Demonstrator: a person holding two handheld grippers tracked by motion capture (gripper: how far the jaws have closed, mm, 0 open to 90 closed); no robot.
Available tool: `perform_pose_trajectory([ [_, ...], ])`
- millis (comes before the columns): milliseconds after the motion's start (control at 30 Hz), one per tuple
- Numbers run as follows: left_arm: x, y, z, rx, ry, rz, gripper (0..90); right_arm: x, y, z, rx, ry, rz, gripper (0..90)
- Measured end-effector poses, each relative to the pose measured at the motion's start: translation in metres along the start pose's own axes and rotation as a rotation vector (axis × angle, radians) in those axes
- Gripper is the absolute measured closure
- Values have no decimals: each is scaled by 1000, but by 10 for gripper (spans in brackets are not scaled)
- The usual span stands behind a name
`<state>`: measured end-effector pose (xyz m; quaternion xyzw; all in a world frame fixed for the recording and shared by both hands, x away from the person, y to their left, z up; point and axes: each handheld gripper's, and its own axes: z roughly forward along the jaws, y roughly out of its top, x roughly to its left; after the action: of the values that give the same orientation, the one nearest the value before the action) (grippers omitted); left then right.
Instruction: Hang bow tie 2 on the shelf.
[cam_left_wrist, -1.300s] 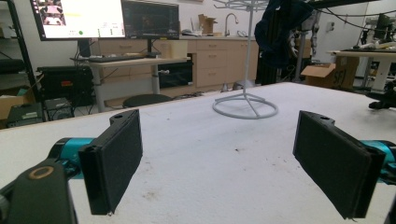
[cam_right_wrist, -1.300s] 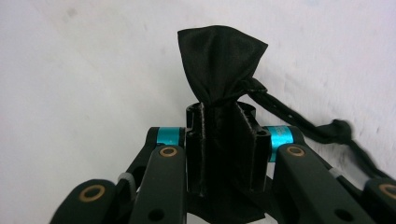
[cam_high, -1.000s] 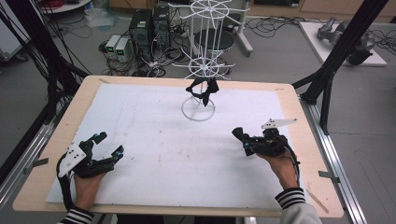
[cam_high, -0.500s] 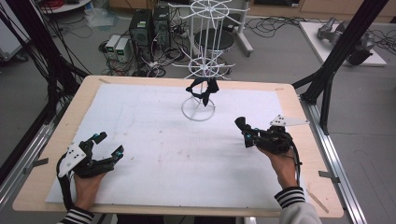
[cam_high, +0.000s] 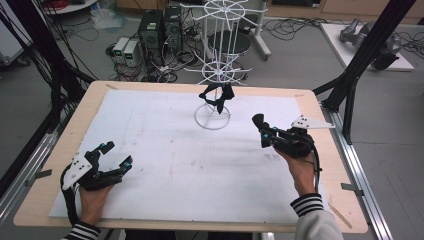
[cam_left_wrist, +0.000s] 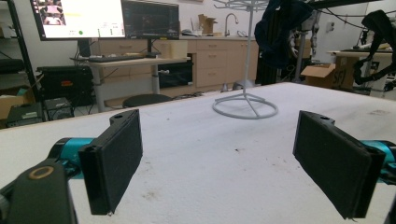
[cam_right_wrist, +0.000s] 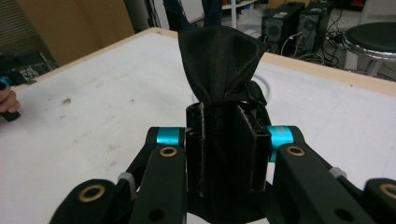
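My right gripper (cam_right_wrist: 224, 119) is shut on a bunched black cloth (cam_right_wrist: 219, 60) whose loose end sticks out past the jaws. From above, this gripper (cam_high: 263, 134) hovers over the right part of the white mat, holding the cloth (cam_high: 258, 121), with the jaws pointing left. Near the far edge stands a white wire rack (cam_high: 215, 75) with another dark cloth (cam_high: 218, 97) hanging low on it. My left gripper (cam_high: 116, 153) rests at the near left, open and holding nothing. Its pads (cam_left_wrist: 112, 158) stand wide apart, facing the rack's ring base (cam_left_wrist: 245, 106).
A white mat (cam_high: 190, 165) covers the wooden table (cam_high: 45, 200). Black frame posts (cam_high: 360, 65) rise at the table's left and right sides. Computer cases (cam_high: 160, 30) and cables lie on the floor beyond the far edge. Desks and monitors (cam_left_wrist: 79, 18) stand farther off.
My right hand has shifted a little away from the person with the black cloth still gripped, and its wrist has turned slightly. The left hand has stayed put.
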<state>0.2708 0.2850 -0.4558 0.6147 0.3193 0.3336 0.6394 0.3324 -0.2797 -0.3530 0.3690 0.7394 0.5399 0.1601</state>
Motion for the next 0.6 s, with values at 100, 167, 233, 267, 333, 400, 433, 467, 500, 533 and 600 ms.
perform_pose_trajectory([
  [100,0,0,0,0,0,-1,162,1,7,2,-11,4,0,750],
  [167,0,0,0,0,0,0,162,2,12,4,-24,0,-11,750],
  [233,0,0,0,0,-1,-1,162,2,17,5,-35,-4,-12,750],
  [267,0,0,0,1,-1,-1,162,2,19,6,-37,-8,-16,750],
  [333,0,0,0,1,-1,-1,162,2,23,7,-43,-18,-21,750],
  [400,0,0,0,0,-1,-2,162,3,27,8,-52,-34,-24,750],
  [433,0,0,0,1,-1,-2,162,2,28,9,-53,-37,-24,750],
  [467,0,0,0,4,-3,0,162,2,29,9,-58,-44,-24,750],
  [500,0,0,0,0,-2,-1,162,2,30,10,-60,-47,-21,750],
  [533,0,0,0,2,-4,-1,162,1,31,10,-64,-51,-24,750],
  [600,0,0,0,1,-2,-1,162,0,33,11,-68,-52,-23,750],
])
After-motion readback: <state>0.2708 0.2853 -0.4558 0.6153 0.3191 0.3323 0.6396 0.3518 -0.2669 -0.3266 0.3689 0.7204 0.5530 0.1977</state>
